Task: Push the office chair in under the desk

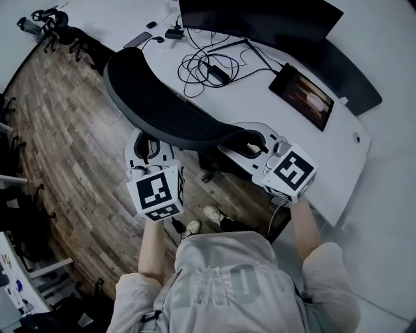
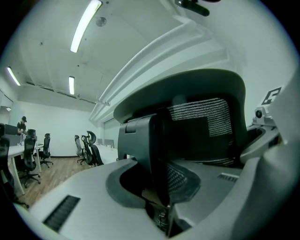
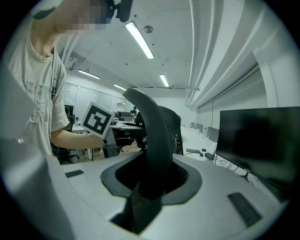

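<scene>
The black mesh office chair (image 1: 162, 104) stands in front of the white desk (image 1: 260, 97), its curved backrest toward me. My left gripper (image 1: 144, 155) is shut on the left end of the backrest frame, which fills the gap between its jaws in the left gripper view (image 2: 161, 183). Over at the right end, my right gripper (image 1: 259, 144) is shut on the backrest rim (image 3: 157, 140), which runs up between its jaws. The seat and base are mostly hidden beneath the backrest.
On the desk stand a dark monitor (image 1: 260, 19), a tablet (image 1: 305, 97) and a tangle of cables (image 1: 205, 65). More office chairs (image 1: 65, 32) stand at the far left on the wooden floor (image 1: 58, 130). My shoes (image 1: 208, 216) are just behind the chair.
</scene>
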`<state>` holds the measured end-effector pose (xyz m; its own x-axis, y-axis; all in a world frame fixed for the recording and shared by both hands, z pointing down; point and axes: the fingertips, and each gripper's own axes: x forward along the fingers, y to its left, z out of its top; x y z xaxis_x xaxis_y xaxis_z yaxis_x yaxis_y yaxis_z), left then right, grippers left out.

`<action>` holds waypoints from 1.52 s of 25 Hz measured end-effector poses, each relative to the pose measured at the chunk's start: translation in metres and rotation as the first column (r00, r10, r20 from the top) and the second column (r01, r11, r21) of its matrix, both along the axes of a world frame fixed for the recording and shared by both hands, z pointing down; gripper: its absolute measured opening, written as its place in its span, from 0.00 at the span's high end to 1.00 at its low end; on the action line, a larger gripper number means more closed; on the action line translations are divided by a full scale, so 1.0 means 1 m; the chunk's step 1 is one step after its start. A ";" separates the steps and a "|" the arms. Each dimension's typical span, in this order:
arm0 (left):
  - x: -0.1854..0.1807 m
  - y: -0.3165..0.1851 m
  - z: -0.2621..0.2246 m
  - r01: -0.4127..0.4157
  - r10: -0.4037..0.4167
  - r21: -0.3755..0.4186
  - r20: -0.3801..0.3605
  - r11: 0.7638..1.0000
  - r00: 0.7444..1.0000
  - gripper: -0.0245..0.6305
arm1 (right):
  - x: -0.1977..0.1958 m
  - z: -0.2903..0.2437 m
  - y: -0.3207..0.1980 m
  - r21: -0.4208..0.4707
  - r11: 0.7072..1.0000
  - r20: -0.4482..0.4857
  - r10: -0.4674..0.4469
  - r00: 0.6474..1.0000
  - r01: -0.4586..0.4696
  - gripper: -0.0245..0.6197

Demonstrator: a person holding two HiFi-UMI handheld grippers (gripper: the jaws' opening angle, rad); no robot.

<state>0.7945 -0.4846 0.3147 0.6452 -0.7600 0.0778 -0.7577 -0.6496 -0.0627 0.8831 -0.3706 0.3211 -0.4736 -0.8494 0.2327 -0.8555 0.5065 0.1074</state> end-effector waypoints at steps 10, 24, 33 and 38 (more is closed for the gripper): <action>0.026 -0.008 0.002 0.001 -0.001 -0.003 0.001 1.000 1.000 0.85 | 0.027 0.003 -0.008 -0.010 1.000 -0.005 0.015 1.000 -0.015 0.77; 0.044 -0.010 -0.003 -0.008 0.008 0.016 0.010 1.000 1.000 0.85 | 0.044 0.005 -0.011 -0.016 0.999 -0.022 0.031 0.999 -0.032 0.76; 0.037 -0.006 0.000 -0.032 0.033 -0.010 0.024 0.999 0.999 0.84 | 0.046 -0.005 -0.007 0.031 0.992 -0.047 0.124 0.991 -0.123 0.68; 0.033 0.008 -0.002 -0.116 0.115 -0.069 -0.015 0.991 0.993 0.63 | 0.050 -0.051 0.009 0.142 0.968 -0.029 0.212 0.977 -0.206 0.67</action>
<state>0.8276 -0.4765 0.3129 0.7295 -0.6733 0.1202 -0.6776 -0.7354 -0.0062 0.9329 -0.3618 0.2700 -0.2744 -0.9537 0.1234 -0.9338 0.2949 0.2025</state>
